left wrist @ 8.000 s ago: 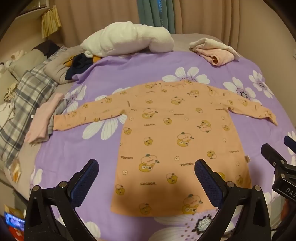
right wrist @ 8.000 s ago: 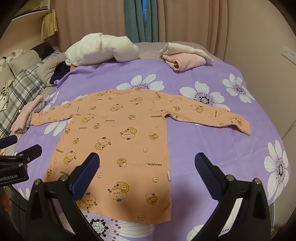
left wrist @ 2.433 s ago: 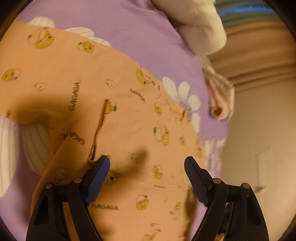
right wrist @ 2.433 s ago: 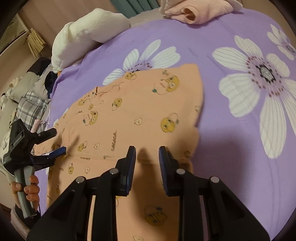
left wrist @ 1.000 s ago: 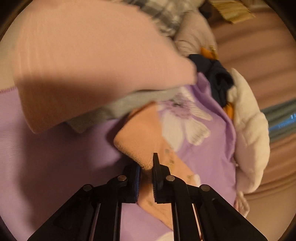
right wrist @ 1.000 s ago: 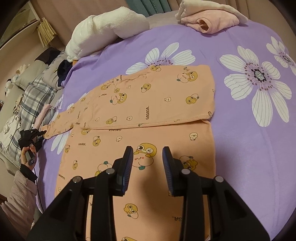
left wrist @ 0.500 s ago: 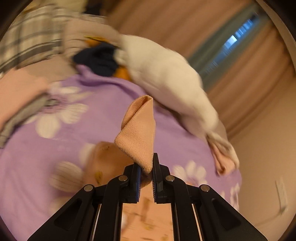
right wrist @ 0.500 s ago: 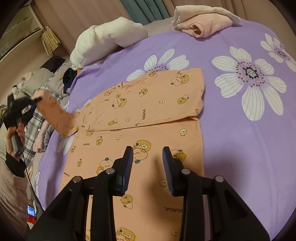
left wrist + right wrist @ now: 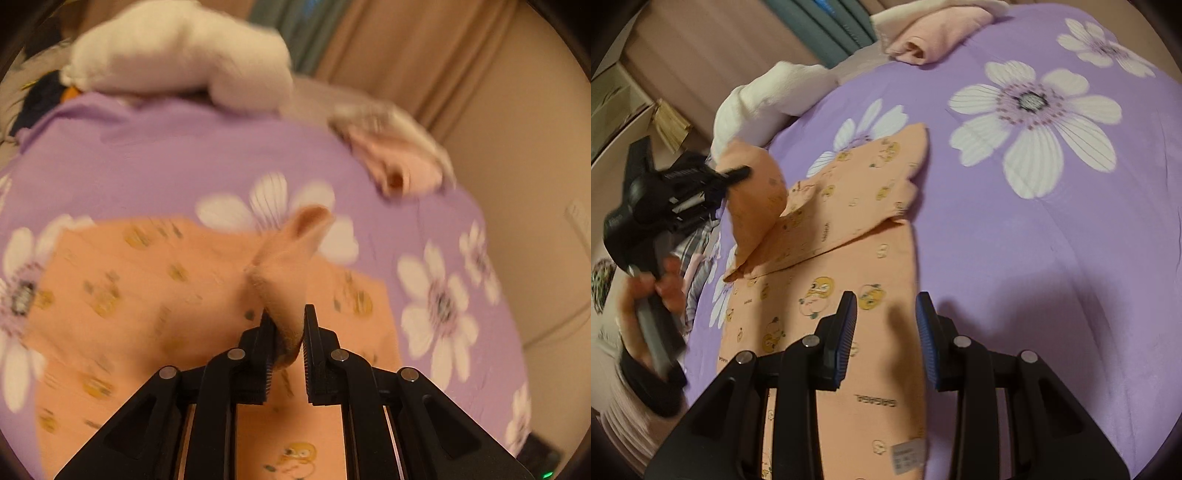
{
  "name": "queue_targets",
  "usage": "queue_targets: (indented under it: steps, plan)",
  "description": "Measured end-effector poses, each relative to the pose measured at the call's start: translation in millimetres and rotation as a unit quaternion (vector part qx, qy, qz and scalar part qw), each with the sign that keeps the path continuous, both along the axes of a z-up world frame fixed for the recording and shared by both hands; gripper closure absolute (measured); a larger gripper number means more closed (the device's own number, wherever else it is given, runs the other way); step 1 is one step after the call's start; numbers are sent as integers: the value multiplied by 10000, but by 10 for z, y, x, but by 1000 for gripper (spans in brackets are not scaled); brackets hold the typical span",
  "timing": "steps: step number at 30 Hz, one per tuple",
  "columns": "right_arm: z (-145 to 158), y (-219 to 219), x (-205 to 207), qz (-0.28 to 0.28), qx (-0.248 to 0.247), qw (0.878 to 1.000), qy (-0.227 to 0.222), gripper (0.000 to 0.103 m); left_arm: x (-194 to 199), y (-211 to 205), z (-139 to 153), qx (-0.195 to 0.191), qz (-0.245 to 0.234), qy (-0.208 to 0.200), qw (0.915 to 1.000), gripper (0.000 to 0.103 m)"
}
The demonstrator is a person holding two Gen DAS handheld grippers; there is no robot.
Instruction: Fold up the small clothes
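An orange long-sleeved shirt (image 9: 849, 266) with cartoon prints lies on the purple flowered bedspread (image 9: 1052, 221), its right sleeve folded across the chest. My left gripper (image 9: 286, 325) is shut on the cuff of the left sleeve (image 9: 291, 266), lifted above the shirt's chest. The right wrist view shows that same left gripper (image 9: 737, 173) at the left, held by a hand (image 9: 653, 291), with the sleeve (image 9: 753, 199) hanging from it. My right gripper (image 9: 886, 314) hovers over the shirt's right edge, jaws partly apart with nothing between them.
A white bundle (image 9: 775, 96) and a folded pink garment (image 9: 934, 37) lie at the far edge of the bed. More clothes (image 9: 40, 96) and plaid bedding sit off to the left. Curtains (image 9: 388, 48) and a wall stand behind the bed.
My left gripper has carried the sleeve cuff up off the bed's left side and swung it right, over the shirt's body. The right gripper has drifted slightly toward the shirt's right edge.
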State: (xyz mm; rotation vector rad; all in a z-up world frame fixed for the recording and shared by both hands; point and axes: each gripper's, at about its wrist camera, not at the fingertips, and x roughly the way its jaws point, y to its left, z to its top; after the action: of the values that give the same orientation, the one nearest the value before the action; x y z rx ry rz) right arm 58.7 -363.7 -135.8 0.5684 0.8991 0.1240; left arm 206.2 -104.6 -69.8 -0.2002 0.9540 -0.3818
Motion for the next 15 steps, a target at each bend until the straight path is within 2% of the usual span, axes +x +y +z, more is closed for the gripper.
queue_targets:
  steps: [1,2,4,5,7,8,9,13,15]
  plan:
    - [-15,-23,6,-20,44,10000,17,68,-3,-40,-73,65,-79,102,9999,93]
    - [-25,-40,13,-27,91,10000,21,64,4,-115,-159,187,-190,253,9993,87]
    - [-30,-65,34,-22,202,9998,17,62,-2,-199,-289,346,-395,529,9972,68]
    - [-21,-63,51,-10,236,9997,6,61,-45,-171,-298,288,-466,564,9969,58]
    - [25,-46,124,56,328,9994,-68,59,-138,-71,-267,110,-582,525,9969,47]
    - [49,-28,148,85,373,9992,-103,57,-158,-15,-240,17,-669,541,9963,38]
    - [75,-7,195,119,444,9988,-144,56,-196,59,-209,-36,-675,515,9964,35]
    - [159,124,454,272,690,9969,-259,55,-315,453,-185,-195,-427,413,9980,35]
    - [155,229,658,409,795,9958,-203,55,-360,725,-192,-132,-199,378,9990,35]
